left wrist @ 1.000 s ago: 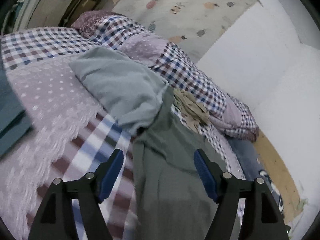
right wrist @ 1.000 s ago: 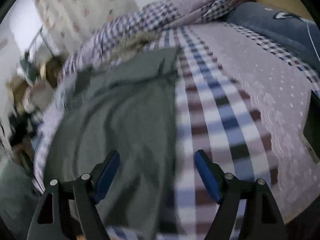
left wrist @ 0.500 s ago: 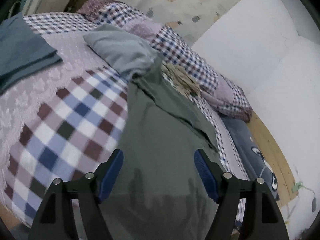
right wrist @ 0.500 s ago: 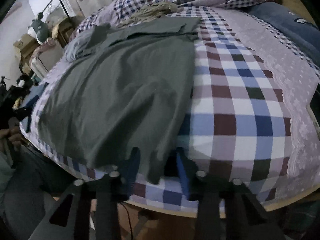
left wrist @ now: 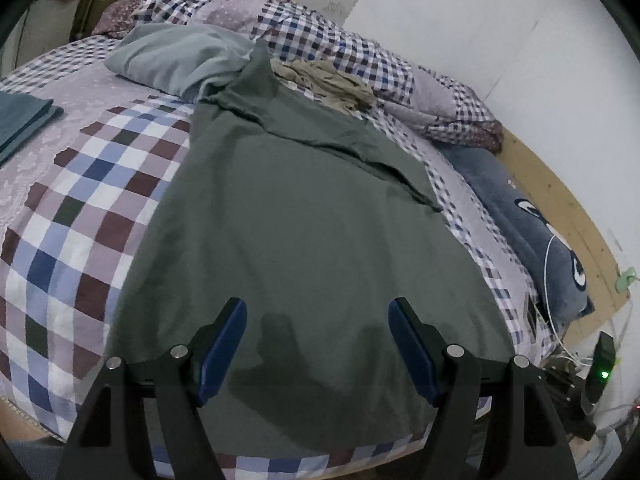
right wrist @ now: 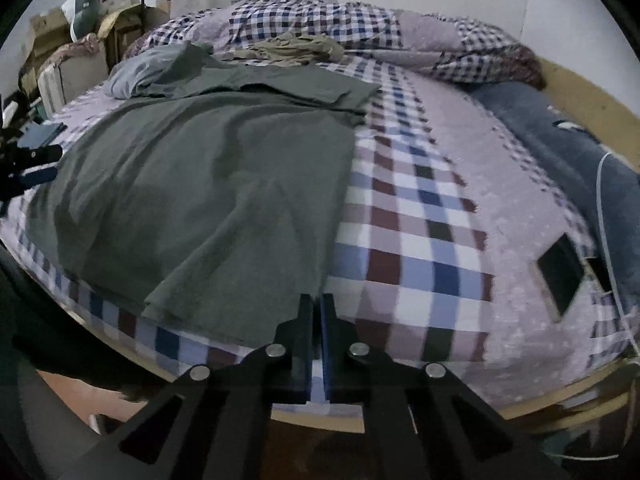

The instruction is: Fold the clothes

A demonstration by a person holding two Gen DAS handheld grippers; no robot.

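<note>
left claw (left wrist: pixel 316 338): wide open over shirt hem | right claw (right wrist: pixel 316 312): pinched tight at shirt's near corner, grip unclear | shirt (right wrist: pixel 208 184): flat on checked bed (right wrist: pixel 420 240)

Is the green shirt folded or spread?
Spread: the shirt lies flat on the bed, only its top sleeve area turned over.
</note>
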